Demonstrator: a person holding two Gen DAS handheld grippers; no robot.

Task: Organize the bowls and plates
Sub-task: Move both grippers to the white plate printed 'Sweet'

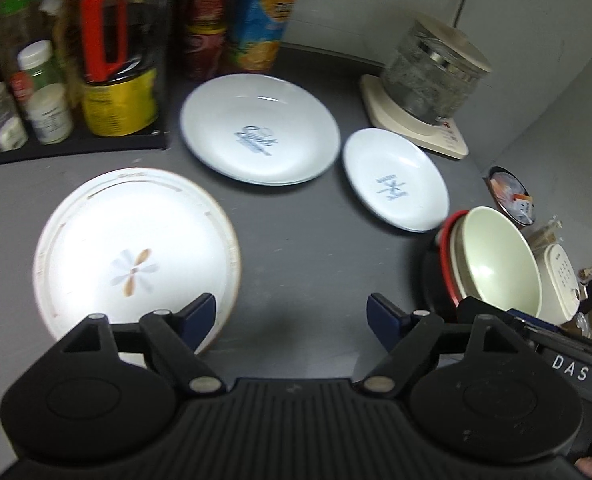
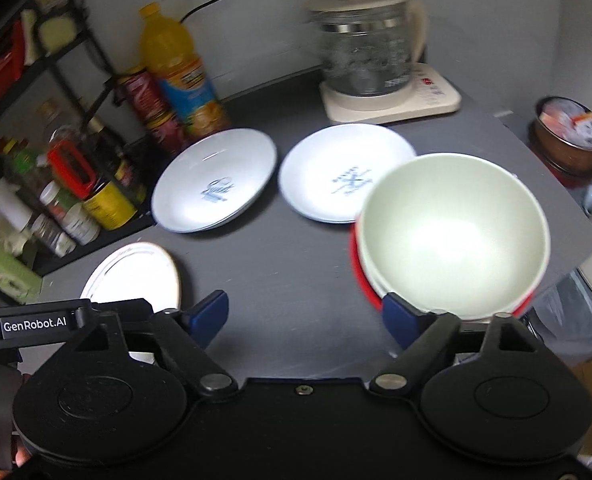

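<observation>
Both grippers hang over the dark grey counter point(image 1: 296, 248) with their jaws spread wide and nothing between the blue pads.

The left gripper point(image 1: 292, 322) holds nothing; its left finger point(image 1: 200, 318) overlaps the near rim of the gold-rimmed plate point(image 1: 136, 248) in its own view (whether it touches the rim cannot be told).

The right gripper point(image 2: 306, 316) is likewise empty-handed. Its right finger point(image 2: 406, 318) sits just at the near edge of the pale green bowl point(image 2: 452, 232), which is nested in a red-rimmed bowl point(image 2: 358, 276); contact cannot be made out there either.

Taking the glass kettle point(image 2: 366, 56) on its cream base as the landmark: the small white plate point(image 2: 336, 168) lies just in front of it, the large white plate point(image 2: 216, 180) further to its left, the bowl stack in front of it towards the counter's right edge, and the gold-rimmed plate well apart, at the near left.
</observation>
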